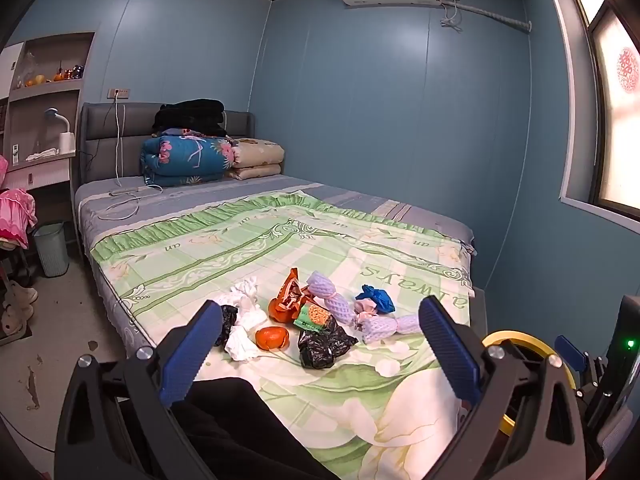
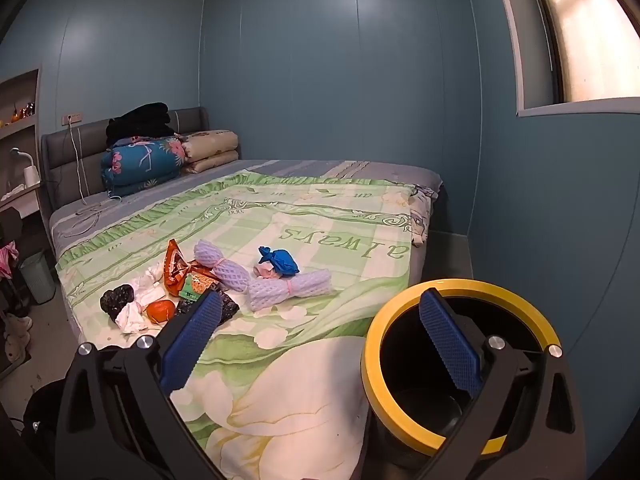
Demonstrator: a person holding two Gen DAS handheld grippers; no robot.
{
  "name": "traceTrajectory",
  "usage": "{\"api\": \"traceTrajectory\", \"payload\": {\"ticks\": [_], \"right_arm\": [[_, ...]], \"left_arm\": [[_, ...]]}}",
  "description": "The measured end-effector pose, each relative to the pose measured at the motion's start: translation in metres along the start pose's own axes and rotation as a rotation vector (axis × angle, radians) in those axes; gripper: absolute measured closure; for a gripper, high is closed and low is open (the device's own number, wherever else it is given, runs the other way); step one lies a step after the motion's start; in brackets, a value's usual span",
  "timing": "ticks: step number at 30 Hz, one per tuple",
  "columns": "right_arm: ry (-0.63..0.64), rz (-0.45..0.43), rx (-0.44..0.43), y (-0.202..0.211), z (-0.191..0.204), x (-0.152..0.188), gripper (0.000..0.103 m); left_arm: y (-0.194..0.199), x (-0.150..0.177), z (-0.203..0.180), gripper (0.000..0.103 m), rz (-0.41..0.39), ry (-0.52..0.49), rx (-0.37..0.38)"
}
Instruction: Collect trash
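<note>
Both tools stand wide open with nothing between their blue pads: the left tool [image 1: 320, 344] hangs over the near end of the bed [image 1: 280, 200], the right tool [image 2: 320, 336] beside it, its right pad over the mouth of a yellow-rimmed bin [image 2: 370, 344].

The trash lies in a loose cluster on the green bedspread [image 1: 240, 240], close to the bed's left edge: white tissues [image 1: 244, 292], an orange wrapper [image 1: 290, 292], an orange peel [image 1: 272, 338], black bags [image 1: 320, 344], purple foam nets [image 1: 336, 296] and a blue wad [image 1: 376, 298]. The bedspread's far half is bare.

The left pad covers part of one black bag. The bin stands at the bed's near right corner; its lower part is cut off. A pale basket [image 1: 52, 248] stands on the floor left of the bed.
</note>
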State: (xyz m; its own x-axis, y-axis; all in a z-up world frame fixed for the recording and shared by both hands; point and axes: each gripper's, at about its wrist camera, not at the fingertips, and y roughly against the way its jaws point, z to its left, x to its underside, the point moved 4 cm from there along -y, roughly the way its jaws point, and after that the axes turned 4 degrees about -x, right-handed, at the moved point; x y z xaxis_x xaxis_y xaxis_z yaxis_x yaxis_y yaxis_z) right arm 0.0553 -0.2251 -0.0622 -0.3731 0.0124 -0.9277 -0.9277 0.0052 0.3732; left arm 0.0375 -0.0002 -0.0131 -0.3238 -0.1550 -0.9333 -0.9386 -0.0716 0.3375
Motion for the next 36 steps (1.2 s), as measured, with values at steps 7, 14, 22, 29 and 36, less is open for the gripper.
{"api": "traceTrajectory", "payload": {"ticks": [7,14,22,29,36], "right_arm": [[0.000,-0.005,0.002,0.000,-0.001,0.000,0.008],[-0.002,-0.013,0.005,0.006,-0.001,-0.002,0.008],[-0.014,-0.001,0.007,-0.004,-0.003,0.000,0.008],[-0.018,0.003,0.008,-0.004,-0.004,0.003,0.008],[-0.022,0.004,0.014,-0.005,-0.004,0.003,0.008]], "left_arm": [[0.000,0.001,-0.001,0.008,0.005,-0.001,-0.002],[0.002,0.002,0.000,0.008,0.008,-0.001,0.002],[0.000,0.000,0.000,0.008,0.014,0.000,-0.002],[-0.001,0.000,0.000,0.008,0.016,-0.001,-0.003],[0.000,0.001,0.000,0.008,0.019,-0.001,-0.002]]}}
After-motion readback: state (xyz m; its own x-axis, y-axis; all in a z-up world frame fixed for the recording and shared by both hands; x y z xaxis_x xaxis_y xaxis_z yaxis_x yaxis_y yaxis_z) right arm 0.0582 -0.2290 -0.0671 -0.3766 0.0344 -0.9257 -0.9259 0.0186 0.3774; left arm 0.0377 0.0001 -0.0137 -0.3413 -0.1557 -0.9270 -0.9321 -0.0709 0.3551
